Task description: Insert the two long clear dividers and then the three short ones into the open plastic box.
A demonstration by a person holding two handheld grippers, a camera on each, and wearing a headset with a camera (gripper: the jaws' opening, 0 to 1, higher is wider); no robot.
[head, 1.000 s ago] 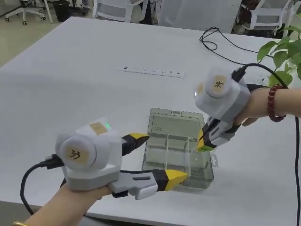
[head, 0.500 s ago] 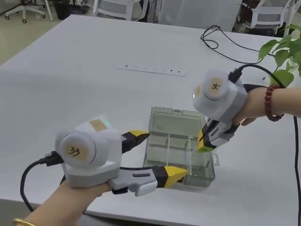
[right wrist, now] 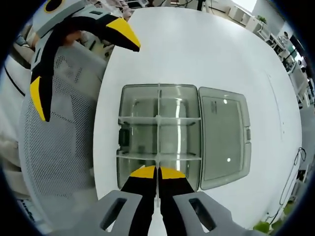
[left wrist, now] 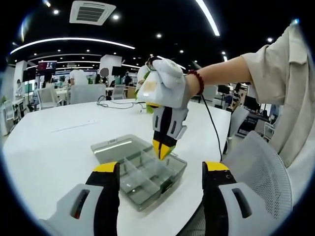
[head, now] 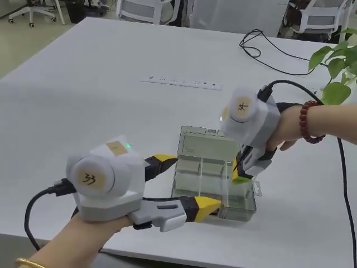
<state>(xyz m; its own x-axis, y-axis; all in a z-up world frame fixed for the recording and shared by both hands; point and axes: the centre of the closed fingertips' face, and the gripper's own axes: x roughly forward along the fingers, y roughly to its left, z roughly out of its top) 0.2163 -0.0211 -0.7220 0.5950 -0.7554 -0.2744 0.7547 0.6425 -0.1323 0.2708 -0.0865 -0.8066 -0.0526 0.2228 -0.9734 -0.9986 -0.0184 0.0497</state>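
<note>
Left gripper lying level near front edge of table, jaws gaping wide, yellow tips pointing right. Left hand gripping it from beneath. Right gripper pointing steeply down, jaws pinching together on thin clear divider. Right hand clasping its handle, forearm stretching out level behind.

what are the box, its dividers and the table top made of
The plastic box: likely hard, slightly smoky clear plastic, glossy, see-through, with bright glints on its lid. The dividers: thin clear plastic, edges catching light. The table: smooth matte white top, probably laminate; hard to confirm.
</note>
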